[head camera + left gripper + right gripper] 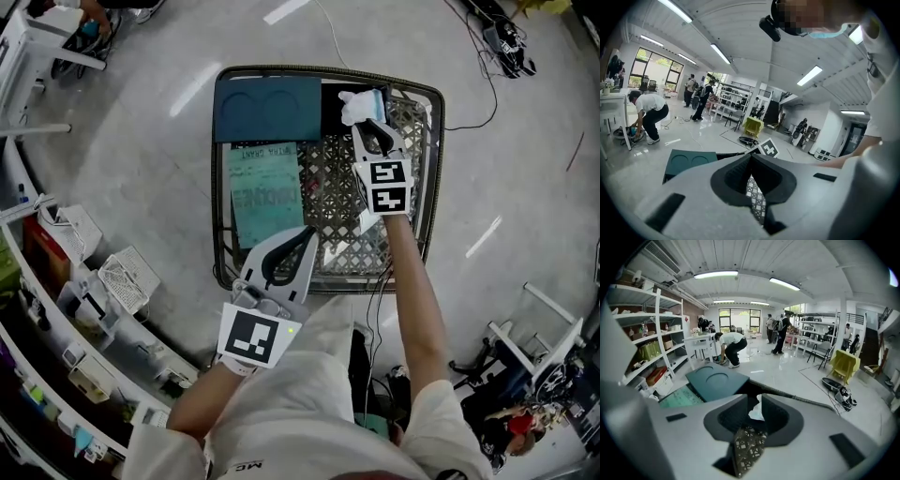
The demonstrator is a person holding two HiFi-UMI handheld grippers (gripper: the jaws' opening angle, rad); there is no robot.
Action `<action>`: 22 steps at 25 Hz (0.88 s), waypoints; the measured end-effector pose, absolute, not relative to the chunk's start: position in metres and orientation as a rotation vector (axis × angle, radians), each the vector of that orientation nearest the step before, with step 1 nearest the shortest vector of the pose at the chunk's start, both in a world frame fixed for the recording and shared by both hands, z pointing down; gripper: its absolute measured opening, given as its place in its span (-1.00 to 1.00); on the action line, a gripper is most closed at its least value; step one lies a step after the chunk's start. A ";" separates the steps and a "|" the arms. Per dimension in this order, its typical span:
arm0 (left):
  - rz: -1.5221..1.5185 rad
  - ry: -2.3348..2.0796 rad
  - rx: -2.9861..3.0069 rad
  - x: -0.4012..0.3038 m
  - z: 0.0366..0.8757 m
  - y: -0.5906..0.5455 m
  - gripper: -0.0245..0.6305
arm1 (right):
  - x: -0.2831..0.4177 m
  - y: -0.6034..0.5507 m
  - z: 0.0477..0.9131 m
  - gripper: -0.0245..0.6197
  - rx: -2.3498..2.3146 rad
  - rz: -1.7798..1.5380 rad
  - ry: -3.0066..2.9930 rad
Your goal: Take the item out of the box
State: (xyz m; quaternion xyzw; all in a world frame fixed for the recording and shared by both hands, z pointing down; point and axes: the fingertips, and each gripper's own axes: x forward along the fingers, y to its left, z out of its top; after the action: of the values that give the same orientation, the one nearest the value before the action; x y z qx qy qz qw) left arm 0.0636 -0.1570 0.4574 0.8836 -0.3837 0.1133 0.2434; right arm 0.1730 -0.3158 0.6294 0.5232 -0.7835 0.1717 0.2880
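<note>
- 1 white item (358, 105), head view, is lying in the far right corner of 1 wire box (433, 169), at the right gripper (373, 128).
- Left gripper view: the left gripper (751, 155) is pressing its 2 jaws together, empty.
- Right gripper view: 2 jaws are standing apart, the white item (757, 411) between them.

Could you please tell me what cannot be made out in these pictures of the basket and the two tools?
- Head view: the right tool covers part of the white item, so what it is stays unclear.
- Head view: the print on the green packet is too small to read.
- Left gripper view: the left tool hides nearly all of the basket with its own body.
- All views: whatever lies under the teal tray is hidden.
</note>
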 end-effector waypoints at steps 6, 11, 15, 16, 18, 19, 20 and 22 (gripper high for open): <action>0.306 -1.067 2.394 0.062 0.470 -0.165 -0.85 | 0.180 -0.334 0.681 -0.50 1.271 0.507 -1.996; 0.317 -1.085 2.379 0.054 0.479 -0.167 -0.85 | 0.178 -0.343 0.710 -0.40 1.168 0.585 -1.923; 0.309 -1.098 2.373 0.052 0.482 -0.164 -0.85 | 0.180 -0.346 0.720 -0.38 1.124 0.608 -1.874; 0.309 -1.096 2.369 0.052 0.483 -0.163 -0.85 | 0.181 -0.346 0.723 -0.38 1.115 0.614 -1.860; 0.317 -1.090 2.366 0.052 0.484 -0.161 -0.85 | 0.185 -0.346 0.729 -0.38 1.104 0.621 -1.816; 0.321 -1.089 2.366 0.052 0.485 -0.160 -0.85 | 0.188 -0.346 0.733 -0.39 1.103 0.617 -1.790; 0.324 -1.090 2.365 0.052 0.485 -0.160 -0.85 | 0.190 -0.348 0.735 -0.43 1.100 0.605 -1.766; 0.326 -1.096 2.360 0.050 0.487 -0.161 -0.85 | 0.192 -0.351 0.738 -0.44 1.078 0.579 -1.739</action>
State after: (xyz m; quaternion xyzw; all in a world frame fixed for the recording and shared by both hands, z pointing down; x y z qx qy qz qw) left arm 0.0502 -0.1607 0.4871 0.8698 -0.4040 0.1200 0.2567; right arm 0.1919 -0.3513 0.7380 0.4431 -0.7147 0.2378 0.4862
